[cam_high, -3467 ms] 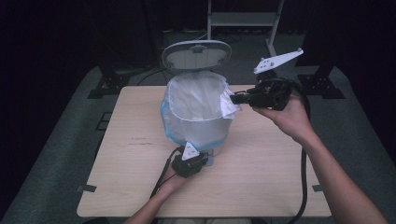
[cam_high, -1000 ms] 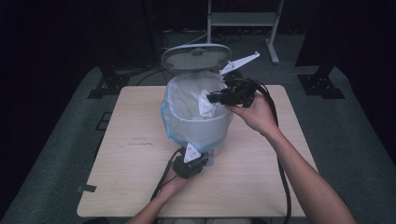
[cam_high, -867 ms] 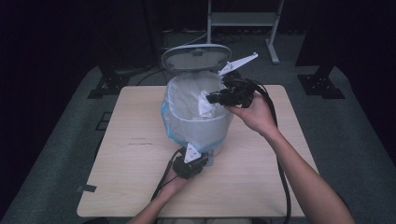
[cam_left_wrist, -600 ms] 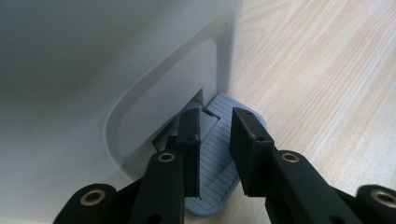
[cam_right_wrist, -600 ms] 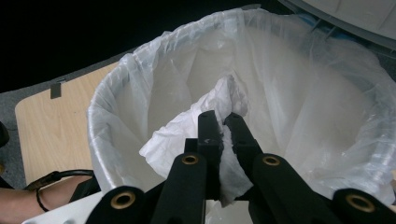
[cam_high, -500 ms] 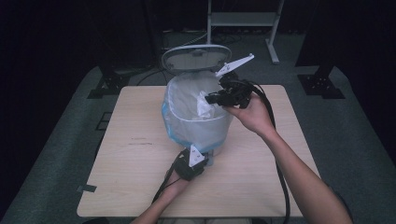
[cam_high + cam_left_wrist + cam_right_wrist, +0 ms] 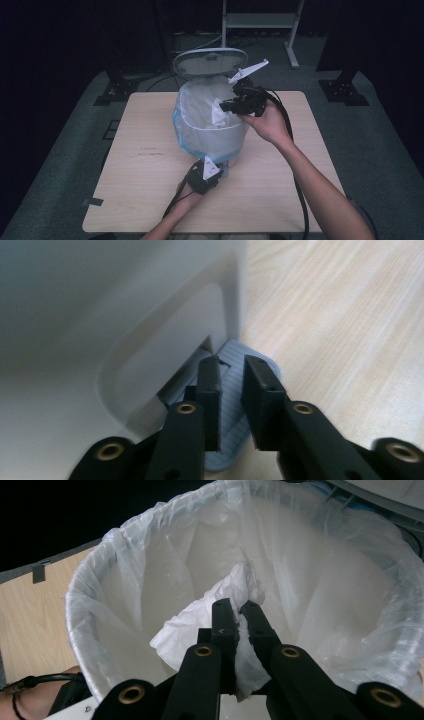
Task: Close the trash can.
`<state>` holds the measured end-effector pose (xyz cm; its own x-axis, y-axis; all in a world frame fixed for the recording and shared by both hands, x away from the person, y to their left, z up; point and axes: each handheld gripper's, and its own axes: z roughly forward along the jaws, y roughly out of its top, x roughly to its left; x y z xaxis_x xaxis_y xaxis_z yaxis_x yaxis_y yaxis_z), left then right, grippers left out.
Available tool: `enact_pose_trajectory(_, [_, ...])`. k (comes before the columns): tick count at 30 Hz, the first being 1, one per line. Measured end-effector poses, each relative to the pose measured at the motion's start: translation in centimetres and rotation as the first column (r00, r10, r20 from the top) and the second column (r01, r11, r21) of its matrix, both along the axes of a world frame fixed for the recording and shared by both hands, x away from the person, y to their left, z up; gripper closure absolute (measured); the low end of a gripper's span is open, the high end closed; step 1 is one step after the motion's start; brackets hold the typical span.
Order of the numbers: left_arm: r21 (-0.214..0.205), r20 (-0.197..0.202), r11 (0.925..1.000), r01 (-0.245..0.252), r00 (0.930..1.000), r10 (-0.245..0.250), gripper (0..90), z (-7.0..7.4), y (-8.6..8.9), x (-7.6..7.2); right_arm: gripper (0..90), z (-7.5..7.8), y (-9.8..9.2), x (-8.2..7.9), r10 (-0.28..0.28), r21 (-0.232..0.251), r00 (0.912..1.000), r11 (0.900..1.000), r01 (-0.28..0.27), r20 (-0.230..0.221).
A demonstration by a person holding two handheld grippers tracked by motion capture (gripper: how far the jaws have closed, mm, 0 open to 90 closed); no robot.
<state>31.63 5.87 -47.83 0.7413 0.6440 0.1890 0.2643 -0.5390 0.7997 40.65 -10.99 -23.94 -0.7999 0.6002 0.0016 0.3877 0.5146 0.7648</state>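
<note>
Pedal bin sits mid-table, a bit toward 12 o'clock. Lid is up, tilted back at 12 o'clock of the rim. Clear bag lines the bin, its edge folded over the rim.

Right gripper is at about 2 o'clock of the rim, over the opening, jaws pointing in toward 9 o'clock. Jaws are clamped together on a crumpled white tissue. In the right gripper view, the right gripper has the tissue pinched between its jaws, with paper sticking out above the tips and to the left. The tissue hangs inside the bag mouth, above the bottom, not released. Can't tell if it touches the bag wall.

Left gripper is low at 6 o'clock of the bin, at its foot, hand resting near the table. In the left gripper view, the left gripper has its jaws drawn in as far as they go, having just been closing, with a thin gap left and nothing between them. The tips sit over the ribbed grey pedal, which sticks out of the notch in the white bin wall. Contact with the pedal looks likely, can't confirm pressure.
</note>
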Motion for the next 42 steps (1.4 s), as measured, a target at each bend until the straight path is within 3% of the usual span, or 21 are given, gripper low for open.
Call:
enact_pose_trajectory(7, [-0.017, -0.012, 0.9998, 0.004, 0.9999, -0.004, 77.9, 0.0, 0.2, 0.1, 85.4, -0.2, 0.3, 0.1, -0.003, -0.02, 1.0, 0.9998, 0.003, -0.001])
enact_pose_trajectory(12, [-0.016, -0.012, 0.9998, 0.007, 0.9999, -0.008, 77.8, 0.0, 0.2, 0.1, 66.5, -0.4, 0.4, 0.2, -0.024, -0.045, 0.9997, 0.9987, 0.024, -0.003])
enact_pose_trajectory(18, [-0.015, -0.018, 0.9999, 0.007, 0.9998, -0.007, 77.5, 0.0, 0.2, 0.1, 62.9, 0.0, -0.1, -0.3, -0.016, -0.023, 0.9997, 0.9996, 0.016, 0.016])
enact_pose_trajectory(29, [-0.02, -0.017, 0.9998, 0.006, 0.9998, -0.007, 76.6, 0.0, 0.2, 0.1, 56.3, 0.3, -4.5, -2.2, -0.011, 0.074, 0.999, 0.9973, 0.008, 0.044])
enact_pose_trajectory(42, [-0.007, -0.014, 1.0, 0.007, 0.9999, -0.007, 76.5, 0.1, 0.2, 0.1, 55.5, -0.7, -9.8, -4.2, -0.08, 0.124, 0.9961, 0.9896, 0.074, 0.039])
